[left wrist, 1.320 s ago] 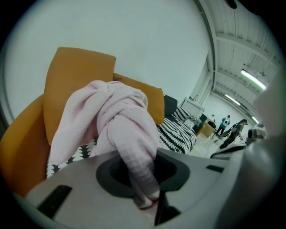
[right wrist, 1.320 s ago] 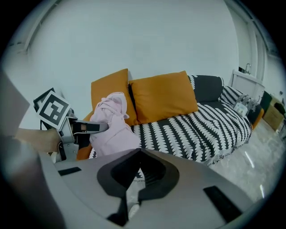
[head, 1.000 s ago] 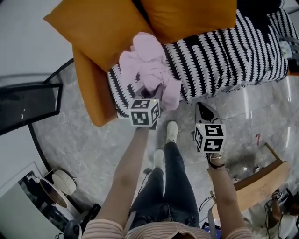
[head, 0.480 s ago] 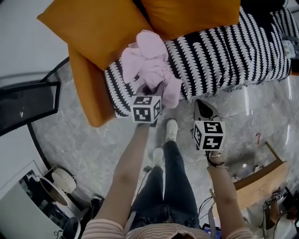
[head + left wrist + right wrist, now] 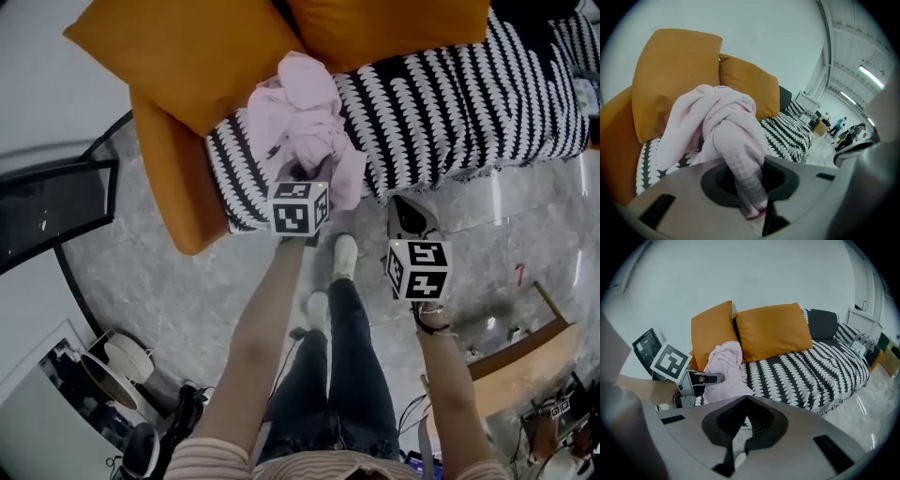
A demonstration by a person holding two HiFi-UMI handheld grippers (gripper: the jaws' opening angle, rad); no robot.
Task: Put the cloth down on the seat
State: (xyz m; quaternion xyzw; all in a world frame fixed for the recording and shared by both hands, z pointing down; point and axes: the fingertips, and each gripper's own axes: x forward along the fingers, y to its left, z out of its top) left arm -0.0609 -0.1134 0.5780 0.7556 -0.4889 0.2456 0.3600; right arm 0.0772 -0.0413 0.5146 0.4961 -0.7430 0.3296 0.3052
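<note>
A crumpled pink cloth (image 5: 300,117) hangs bunched over the front left corner of the black-and-white patterned seat (image 5: 450,103). My left gripper (image 5: 306,176) is shut on a fold of it at the near edge. In the left gripper view the cloth (image 5: 717,126) runs down between the pads, pinched at my left gripper (image 5: 751,206). From the right gripper view, the cloth's (image 5: 724,371) lower folds seem to touch the seat (image 5: 811,376). My right gripper (image 5: 409,217) hovers over the floor in front of the sofa, shut and empty, with the jaws of my right gripper (image 5: 736,451) together.
Two orange cushions (image 5: 187,56) (image 5: 384,28) lean at the back of the seat, and an orange armrest (image 5: 173,178) bounds its left side. The person's legs and white shoes (image 5: 345,258) stand between the grippers. A wooden stool (image 5: 525,347) is at lower right, a black frame (image 5: 56,202) at left.
My left gripper has carried the cloth slightly lower and closer to the seat's corner. The right gripper has sunk a little in front of the sofa.
</note>
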